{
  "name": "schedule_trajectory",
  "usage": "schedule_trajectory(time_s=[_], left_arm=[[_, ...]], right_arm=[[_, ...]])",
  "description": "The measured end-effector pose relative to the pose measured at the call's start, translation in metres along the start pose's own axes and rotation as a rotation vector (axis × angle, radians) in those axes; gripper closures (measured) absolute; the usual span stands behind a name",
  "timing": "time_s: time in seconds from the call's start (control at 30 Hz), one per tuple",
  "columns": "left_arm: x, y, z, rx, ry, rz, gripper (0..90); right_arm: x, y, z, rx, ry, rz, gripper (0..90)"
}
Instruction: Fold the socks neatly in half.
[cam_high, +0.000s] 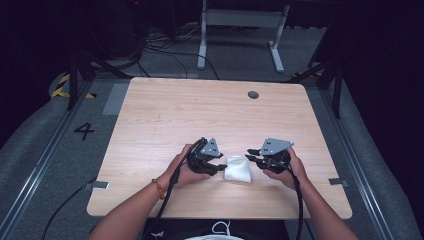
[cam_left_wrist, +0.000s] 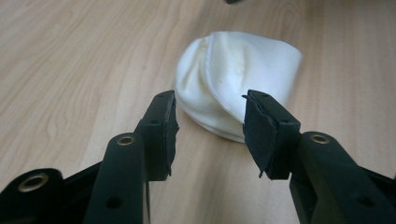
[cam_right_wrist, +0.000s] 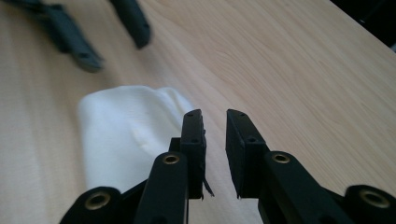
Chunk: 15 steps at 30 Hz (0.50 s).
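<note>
A folded white cloth (cam_high: 237, 168) lies on the wooden table (cam_high: 175, 115) near its front edge, between the two hands. My left gripper (cam_high: 220, 169) points at it from the left. In the left gripper view the jaws (cam_left_wrist: 209, 105) stand open, with the near rim of the cloth (cam_left_wrist: 243, 65) just beyond the pads and not pressed. My right gripper (cam_high: 250, 155) sits at the cloth's right side. In the right gripper view its jaws (cam_right_wrist: 215, 116) leave a narrow gap with nothing in it, and the cloth (cam_right_wrist: 121, 126) lies to their left. The left gripper (cam_right_wrist: 116, 51) shows blurred beyond.
A round grey grommet (cam_high: 253, 94) sits near the table's far edge. The person's forearms come in over the front edge. Cables and a white metal stand (cam_high: 240, 30) are on the floor behind the table.
</note>
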<state>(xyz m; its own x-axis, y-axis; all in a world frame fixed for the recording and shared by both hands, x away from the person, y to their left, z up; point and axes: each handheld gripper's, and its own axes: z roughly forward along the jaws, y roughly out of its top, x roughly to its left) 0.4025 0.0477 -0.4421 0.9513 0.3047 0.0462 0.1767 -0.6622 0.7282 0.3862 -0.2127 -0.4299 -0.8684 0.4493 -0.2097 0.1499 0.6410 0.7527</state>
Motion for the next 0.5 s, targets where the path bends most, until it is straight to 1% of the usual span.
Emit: schedule_trajectory(time_s=[0.03,0.07,0.1,0.13,0.17,0.23,0.3,0.33,0.37,0.4,0.5], left_arm=[[0.003,0.005,0.005,0.006,0.015,0.009,54.3],[0.003,0.005,0.005,0.006,0.015,0.009,54.6],[0.006,0.007,0.01,0.006,0.022,0.004,54.6],[0.008,0.009,0.014,0.003,0.019,-0.004,55.2],[0.009,0.011,0.018,0.007,0.033,0.004,55.7],[0.012,0.011,0.024,0.019,0.048,0.005,57.5],[0.015,0.008,0.033,0.053,0.055,-0.001,58.7],[0.016,0.006,0.036,0.059,0.052,-0.007,59.0],[0.017,0.004,0.038,0.073,0.048,-0.023,59.1],[0.019,0.002,0.041,0.08,0.043,-0.021,59.3],[0.02,0.0,0.043,0.078,0.041,-0.018,60.5]], right_arm=[[0.004,0.0,0.003,0.018,0.027,-0.022,78.7],[0.004,0.0,0.003,0.018,0.027,-0.022,78.7],[0.006,-0.001,0.006,0.026,0.044,-0.024,79.1],[0.008,-0.002,0.01,0.044,0.061,-0.03,79.2],[0.01,-0.002,0.014,0.057,0.063,-0.038,79.3],[0.011,-0.004,0.021,0.074,0.072,-0.035,79.5],[0.01,-0.008,0.029,0.095,0.079,-0.019,80.3],[0.01,-0.01,0.031,0.101,0.08,-0.01,80.5],[0.009,-0.011,0.032,0.1,0.081,0.001,80.6],[0.007,-0.012,0.033,0.098,0.086,0.015,80.5],[0.003,-0.015,0.034,0.094,0.093,0.054,80.8]])
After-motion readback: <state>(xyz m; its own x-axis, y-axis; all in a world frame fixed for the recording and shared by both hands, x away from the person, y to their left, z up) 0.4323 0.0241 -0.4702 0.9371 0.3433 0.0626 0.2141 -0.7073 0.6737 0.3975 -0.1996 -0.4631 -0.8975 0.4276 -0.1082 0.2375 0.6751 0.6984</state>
